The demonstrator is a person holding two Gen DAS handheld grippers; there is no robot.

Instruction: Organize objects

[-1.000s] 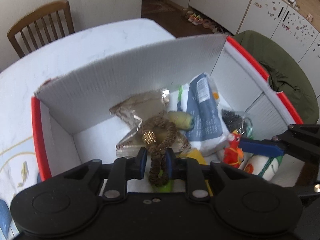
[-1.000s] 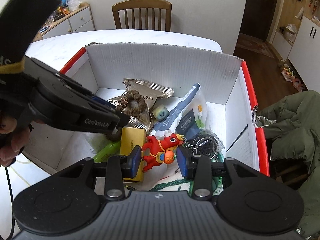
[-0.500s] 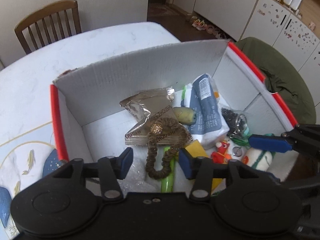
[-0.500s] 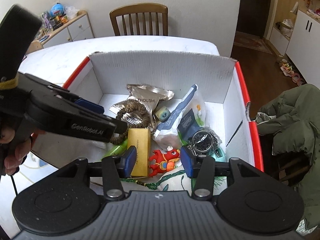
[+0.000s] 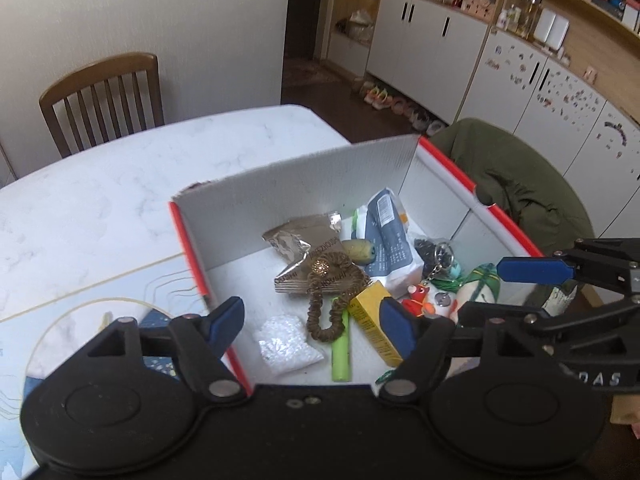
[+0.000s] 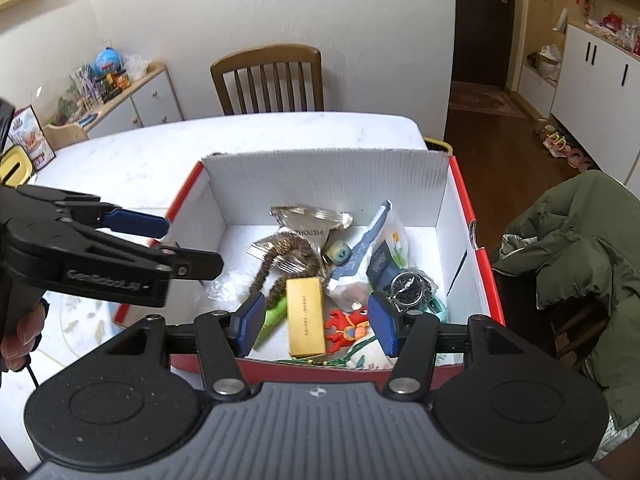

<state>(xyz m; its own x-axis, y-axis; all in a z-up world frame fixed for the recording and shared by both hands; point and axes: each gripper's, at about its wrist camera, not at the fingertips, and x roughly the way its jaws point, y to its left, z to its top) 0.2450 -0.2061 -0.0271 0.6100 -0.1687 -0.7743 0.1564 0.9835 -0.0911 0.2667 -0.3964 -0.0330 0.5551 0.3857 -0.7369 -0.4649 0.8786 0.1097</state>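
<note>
Box (image 6: 328, 174), white walls and red rim, sits centre frame on the table (image 6: 140, 160) in both views. Inside, centre: brown scrunchie (image 5: 332, 300) draped over a foil packet (image 5: 298, 240), touching a green tube (image 5: 340, 354) and a yellow carton (image 6: 306, 314). Red toy (image 6: 346, 326) lies just right of the carton. Left gripper (image 5: 312, 322) fingers spread, empty, above the box's near edge. Right gripper (image 6: 316, 322) likewise spread, empty.
</note>
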